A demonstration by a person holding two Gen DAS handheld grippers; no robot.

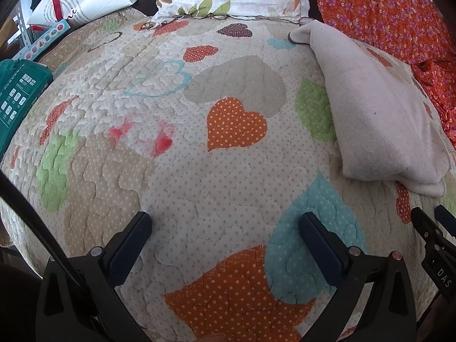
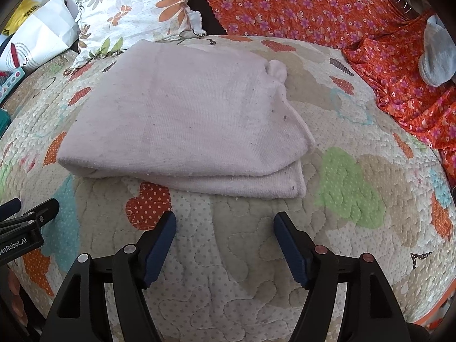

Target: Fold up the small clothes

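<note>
Plainly, both sets of jaws are released and grasp nothing. The right gripper [image 2: 225, 245] hangs with its two blue pads spread over bare quilt, only quilting between them. The left gripper [image 1: 225, 245] stands wider apart over an orange patch and a blue patch, likewise with nothing in it.

Outward from the right jaws, the task's thing comes first: a pale pink garment [image 2: 182, 122], already folded into a thick flat packet with layered edges showing along its near side. It lies on the quilted bedspread [image 2: 256, 285], straight ahead of the right jaws and just beyond their tips, apart from them and not touched. Its long axis runs left to right across that view, the near folded edge facing the jaws; a small rounded tab sticks up at the far right corner.

From the left wrist view the same garment [image 1: 382, 108] sits well off to the right and farther away, seen lengthwise, with the tip of the right gripper [image 1: 433, 228] showing at the right edge. So the right hand is the nearer one by a clear margin (the left would have to cross over to reach it).

Beyond the garment lie a flowered pillow [image 2: 136, 11] at the far left, an orange flowered cloth [image 2: 327, 8] along the far right, and a grey sock-like piece [image 2: 436, 54] resting on that cloth. My judgement is that this fold looks finished, and any next pick from here would favour the right hand.
</note>
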